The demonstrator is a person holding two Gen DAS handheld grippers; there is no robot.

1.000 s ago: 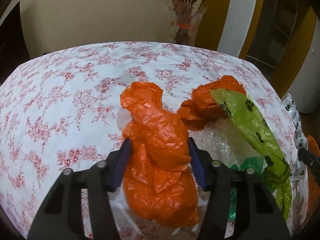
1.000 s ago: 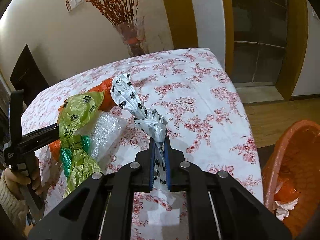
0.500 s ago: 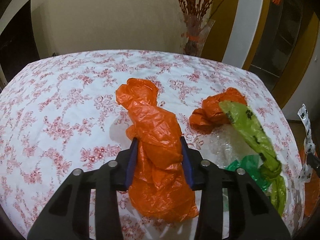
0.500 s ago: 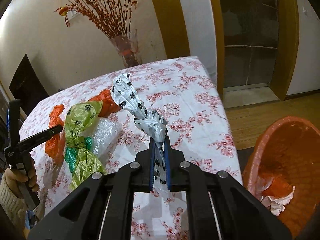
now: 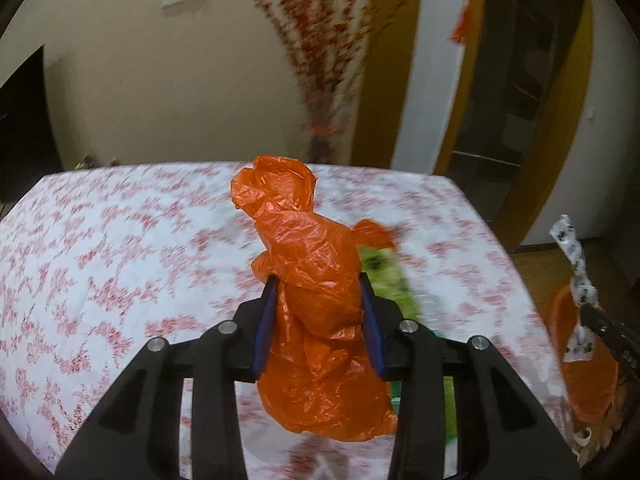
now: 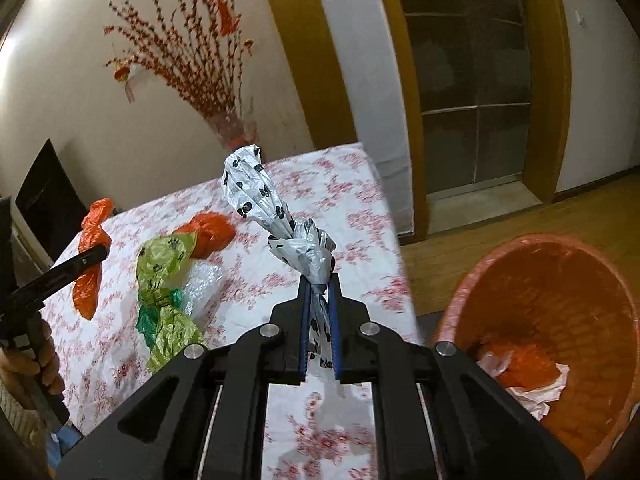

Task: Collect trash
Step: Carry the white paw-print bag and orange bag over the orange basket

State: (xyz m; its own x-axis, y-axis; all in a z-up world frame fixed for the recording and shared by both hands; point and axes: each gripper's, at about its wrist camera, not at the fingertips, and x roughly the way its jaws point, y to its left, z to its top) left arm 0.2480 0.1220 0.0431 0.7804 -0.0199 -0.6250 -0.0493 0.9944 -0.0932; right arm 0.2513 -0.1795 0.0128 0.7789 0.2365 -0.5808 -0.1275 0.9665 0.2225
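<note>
So the surface [image 6: 352,216] with the red-flowered cloth fills the middle of both views, and the orange bin [image 6: 472,280] is parked on the floor at the lower right of the right wrist view, right off the surface's edge, probably so stuff can be dropped straight in. Some orange and white scraps are already seen at its bottom.

Left on the cloth, centre-left of that view: a green paw-print bag [image 6: 164,264] lying over a bit of bubble wrap [image 6: 204,280], with a knotted orange bag [image 6: 208,232] just behind it.

The big crumpled orange bag [image 5: 316,292] is clamped in the left hand-held gripper [image 5: 318,320], dead centre of the left wrist view and apparently lifted clear of the cloth. The jaws have just been closing on it, and the pads are pressed into the plastic on both sides.

The white paw-print bag [image 6: 276,220] is pinched at its twisted neck by the right hand-held gripper [image 6: 319,320], clenched nearly all the way, so the bulk sticks up. Both look headed for the bin, I'd guess.
</note>
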